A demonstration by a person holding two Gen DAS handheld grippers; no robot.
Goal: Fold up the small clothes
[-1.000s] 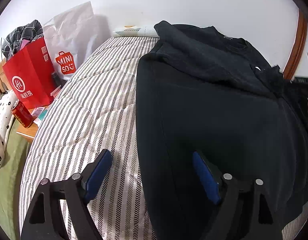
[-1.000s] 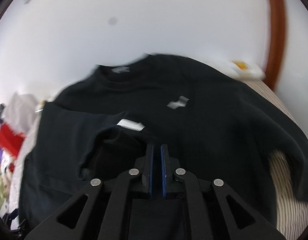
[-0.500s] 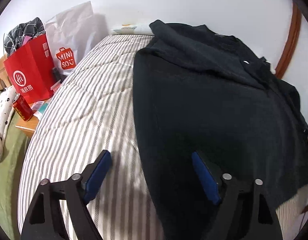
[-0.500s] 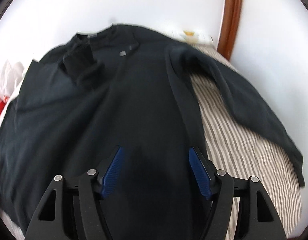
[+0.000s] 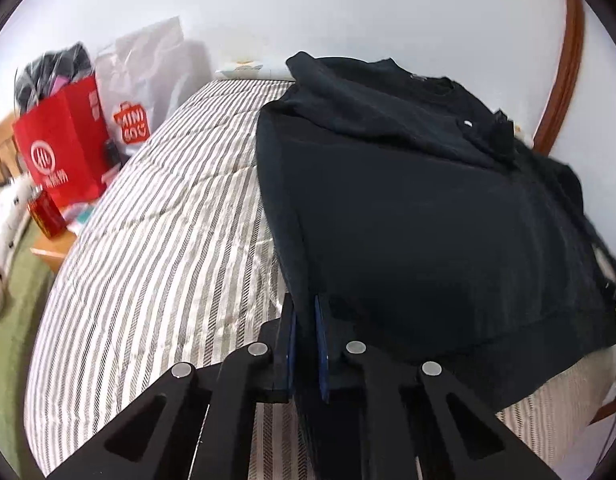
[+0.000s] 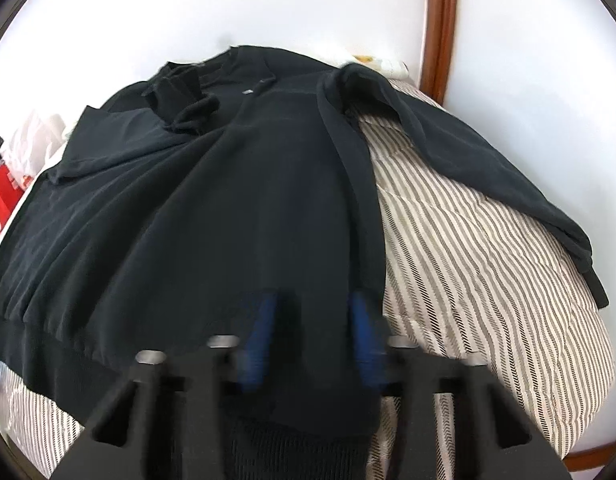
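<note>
Left gripper point(image 5: 305, 336) pinched on the sweater point(image 5: 428, 220) near its hem corner; right gripper point(image 6: 310, 332) partly open, astride the opposite hem side, holding nothing. Sweater spread along the bed point(image 5: 155, 220), one sleeve folded. Next, probably: right closes, both lift the hem.

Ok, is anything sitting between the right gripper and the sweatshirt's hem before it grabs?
Nothing visible. The right gripper is open with the black sweatshirt hem directly between its fingers. The left gripper is shut on the sweatshirt's side edge.
</note>
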